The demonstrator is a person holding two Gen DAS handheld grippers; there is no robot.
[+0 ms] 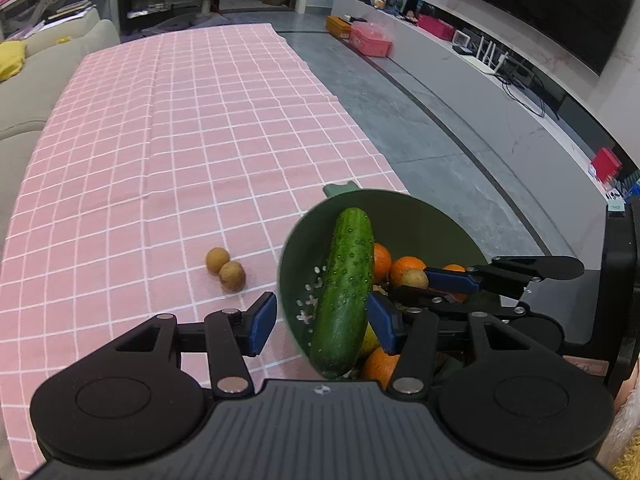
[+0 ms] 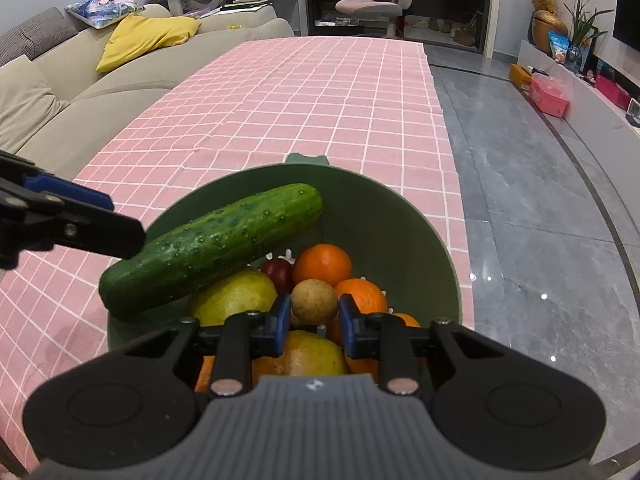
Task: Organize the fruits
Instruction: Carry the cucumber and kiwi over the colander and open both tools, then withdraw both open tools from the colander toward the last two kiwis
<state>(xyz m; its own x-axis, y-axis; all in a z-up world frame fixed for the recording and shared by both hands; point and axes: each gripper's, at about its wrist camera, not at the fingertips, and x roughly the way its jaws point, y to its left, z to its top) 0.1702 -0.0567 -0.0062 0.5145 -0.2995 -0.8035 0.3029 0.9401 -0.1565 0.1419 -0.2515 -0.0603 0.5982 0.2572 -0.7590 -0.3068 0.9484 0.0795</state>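
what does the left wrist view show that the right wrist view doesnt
Only the left wrist view shows the two small brown fruits lying on the pink checked cloth beside the bowl, and the left tongs standing open around the cucumber's lower end, pads off it.

Only the right wrist view shows the dark red fruit, the yellow-green fruit under the cucumber, and the couch with its yellow cushion.

Both show the green bowl, the cucumber leaning over its rim, the oranges, and the right tongs shut on a small brown fruit.
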